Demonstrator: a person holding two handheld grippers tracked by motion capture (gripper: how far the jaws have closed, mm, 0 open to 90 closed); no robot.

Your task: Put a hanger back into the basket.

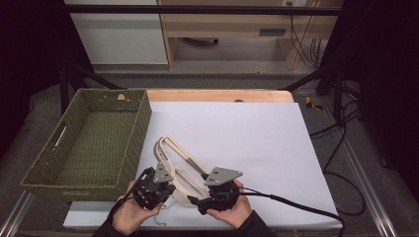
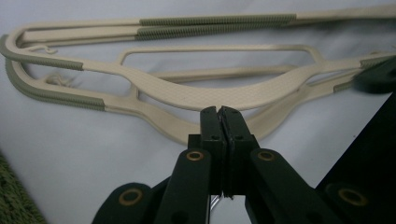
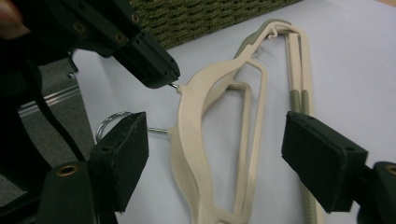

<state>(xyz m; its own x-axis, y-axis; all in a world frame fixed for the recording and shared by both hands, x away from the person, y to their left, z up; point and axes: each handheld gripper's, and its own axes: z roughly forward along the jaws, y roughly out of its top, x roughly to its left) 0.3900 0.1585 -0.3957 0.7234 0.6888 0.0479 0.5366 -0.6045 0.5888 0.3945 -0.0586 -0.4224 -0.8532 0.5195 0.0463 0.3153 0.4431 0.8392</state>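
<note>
Two cream hangers with green ribbed grips lie stacked on a white sheet. My left gripper is shut on the thin metal hook of the upper hanger, right at its neck, and the wire shows under the closed jaws. That hanger sits tilted a little above the lower hanger. My right gripper is open, its pads standing on either side of the hangers' middle without touching them. The left gripper shows there at the upper hook. The lower hanger's hook rests on the sheet.
A green woven basket stands at the left, close to the hangers' far ends. The table's front edge and a metal rail run just below my hands. The sheet stretches bare to the right and back.
</note>
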